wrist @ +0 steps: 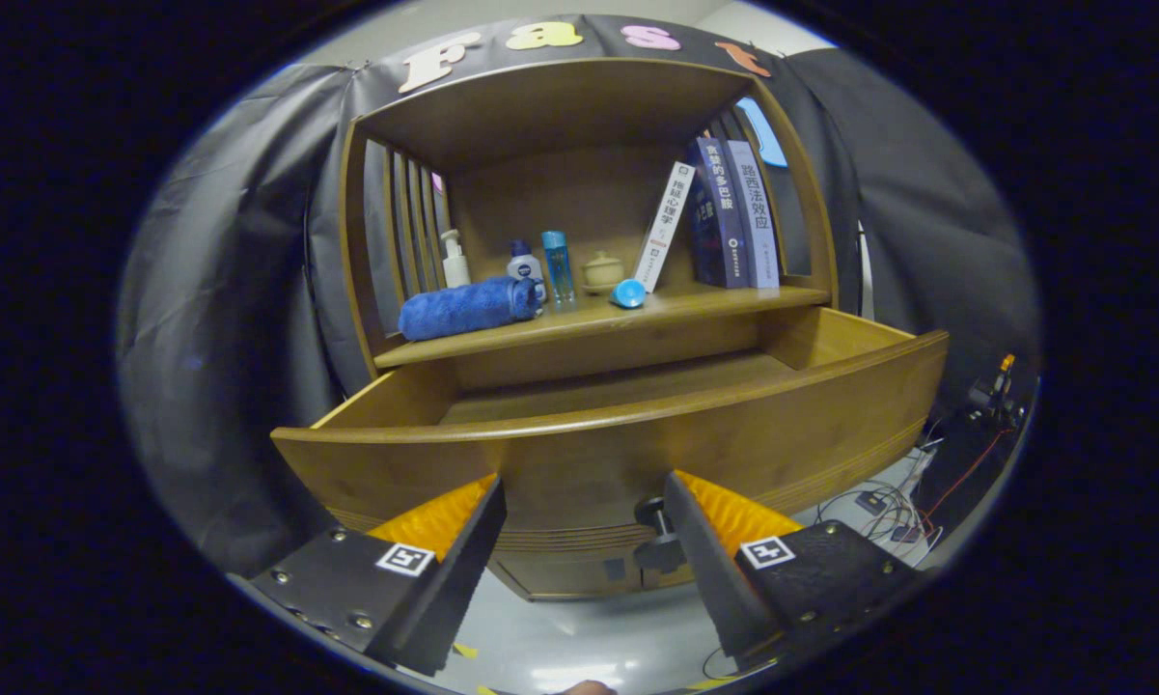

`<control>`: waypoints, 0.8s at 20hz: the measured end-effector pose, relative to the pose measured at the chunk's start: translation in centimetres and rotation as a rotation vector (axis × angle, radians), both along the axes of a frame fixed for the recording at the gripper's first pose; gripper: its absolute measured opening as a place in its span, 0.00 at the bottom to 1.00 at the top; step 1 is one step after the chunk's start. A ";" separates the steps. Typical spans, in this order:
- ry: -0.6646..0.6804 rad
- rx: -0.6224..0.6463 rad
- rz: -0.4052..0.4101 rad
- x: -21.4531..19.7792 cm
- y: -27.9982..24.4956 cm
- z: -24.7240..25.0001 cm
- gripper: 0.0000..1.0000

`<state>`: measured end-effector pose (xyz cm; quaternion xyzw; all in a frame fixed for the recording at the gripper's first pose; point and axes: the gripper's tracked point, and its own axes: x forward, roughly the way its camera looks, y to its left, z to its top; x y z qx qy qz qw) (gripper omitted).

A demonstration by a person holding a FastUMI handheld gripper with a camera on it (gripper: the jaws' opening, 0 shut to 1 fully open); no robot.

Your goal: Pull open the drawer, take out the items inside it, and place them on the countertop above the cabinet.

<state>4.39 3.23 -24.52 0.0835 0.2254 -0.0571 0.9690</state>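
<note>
drawer [618, 454] pulled open, step done. hand-held gripper [584, 526] spread, empty, just before drawer front; knob [658, 531] beside one finger, untouched. blue towel roll [468, 307], bottles [558, 267], blue cap [627, 293] above drawer on tabletop [695, 304]. drawer interior mostly hidden behind front panel; visible floor bare, remaining items uncertain.

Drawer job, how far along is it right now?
Done: the drawer is pulled open, and a towel and blue cap lie on the countertop. In hand: nothing; the tongs are open before the drawer front, beside its knob. Left: the visible drawer floor looks bare; its front part is hidden.
</note>
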 end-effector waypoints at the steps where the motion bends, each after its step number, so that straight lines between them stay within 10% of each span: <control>1: -0.004 -0.001 0.001 0.0 -0.1 0.0 0.99; 16: 0.004 0.007 0.005 8.7 -0.9 -1.1 0.99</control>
